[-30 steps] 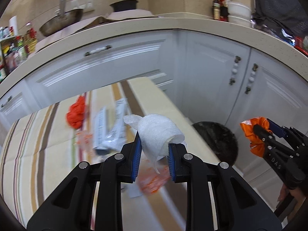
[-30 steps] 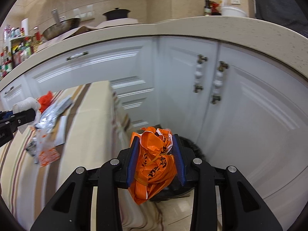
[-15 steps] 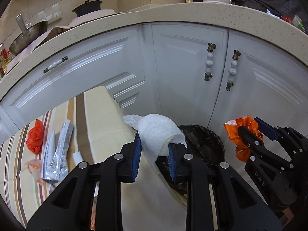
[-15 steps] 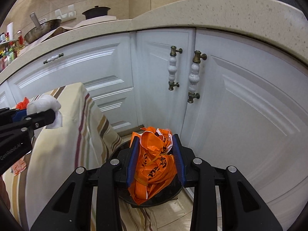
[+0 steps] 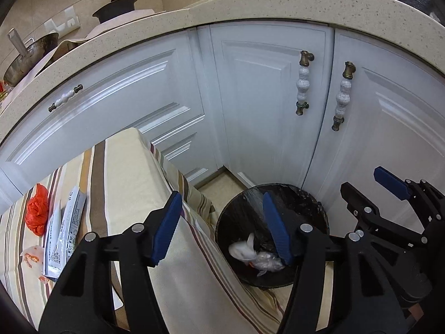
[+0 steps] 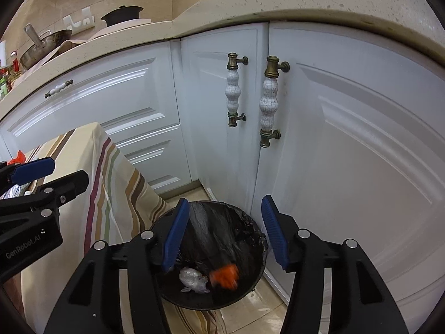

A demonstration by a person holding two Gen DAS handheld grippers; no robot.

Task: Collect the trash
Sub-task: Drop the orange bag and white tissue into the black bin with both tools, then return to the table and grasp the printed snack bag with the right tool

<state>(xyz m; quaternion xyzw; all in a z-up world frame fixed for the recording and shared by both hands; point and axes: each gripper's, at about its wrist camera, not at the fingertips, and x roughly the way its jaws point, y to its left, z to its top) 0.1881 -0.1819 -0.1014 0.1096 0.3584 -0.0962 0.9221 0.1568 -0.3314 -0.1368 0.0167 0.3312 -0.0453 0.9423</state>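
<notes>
A black-lined trash bin (image 5: 311, 197) stands on the floor beside the table, also in the right wrist view (image 6: 250, 222). My left gripper (image 5: 222, 228) is open and empty above its left rim. My right gripper (image 6: 225, 233) is open and empty above the bin. A white tissue wad (image 5: 242, 250) and clear plastic (image 6: 193, 277) lie inside it. An orange wrapper (image 6: 225, 275) is blurred, falling in the bin. On the striped table (image 5: 125, 172) lie an orange wad (image 5: 37, 214), silver packets (image 5: 66, 228) and a torn wrapper (image 5: 32, 254).
White cabinet doors with ceramic handles (image 6: 268, 103) stand right behind the bin. The stone counter (image 5: 278, 2) overhangs above, with a pan (image 5: 25, 58) and a pot (image 5: 115, 5) on it. The tablecloth hangs down against the bin's left side.
Both grippers moved over the bin and opened. The left let go of the white tissue and the right let go of the orange wrapper; both dropped into the bin.
</notes>
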